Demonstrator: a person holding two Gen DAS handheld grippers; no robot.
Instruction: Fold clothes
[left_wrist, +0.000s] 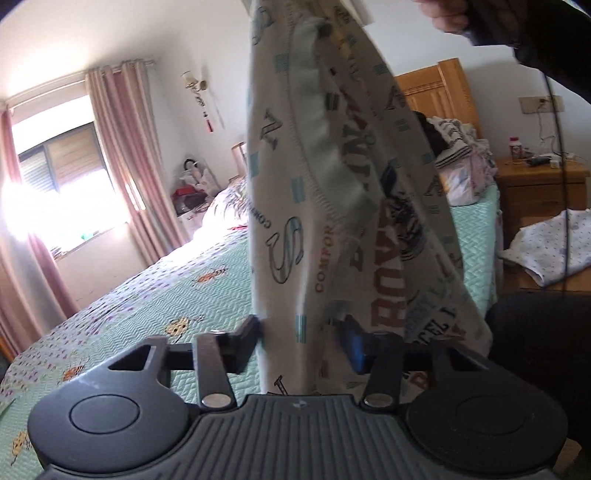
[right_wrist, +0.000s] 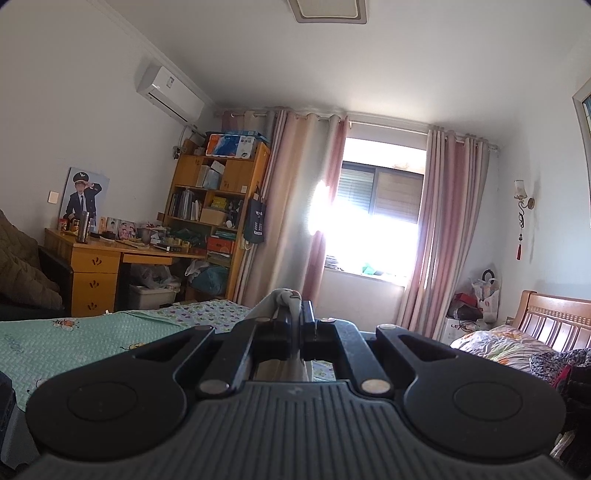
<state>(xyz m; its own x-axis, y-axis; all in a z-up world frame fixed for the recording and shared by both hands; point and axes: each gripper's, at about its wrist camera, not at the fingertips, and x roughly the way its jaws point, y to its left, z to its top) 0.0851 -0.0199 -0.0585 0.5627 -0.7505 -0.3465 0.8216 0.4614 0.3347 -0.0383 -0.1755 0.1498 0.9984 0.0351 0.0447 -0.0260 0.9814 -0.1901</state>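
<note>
Black fingers of the left hand-held gripper are standing parted on either side of a hanging printed garment, the cloth passing between them; the left pad is brushing its edge while the blue-faced one is sitting just clear, so nothing is being pinched there. Higher up, the right hand-held gripper is clamping a bunched fold of the same garment between closed jaws, and a hand is showing at the top of the left view where the cloth is rising out of sight. Its long axis is running top to bottom, dangling above the green quilted bed, with the lower end right at the left hand-held gripper, the nearer of the two to that free end. White fabric is carrying large letters, small teal blocks and a pale ribbed band with stitching. Judging from this, the next grip on the lower part is falling to the left side. More clothes are lying heaped near the wooden headboard.
</note>
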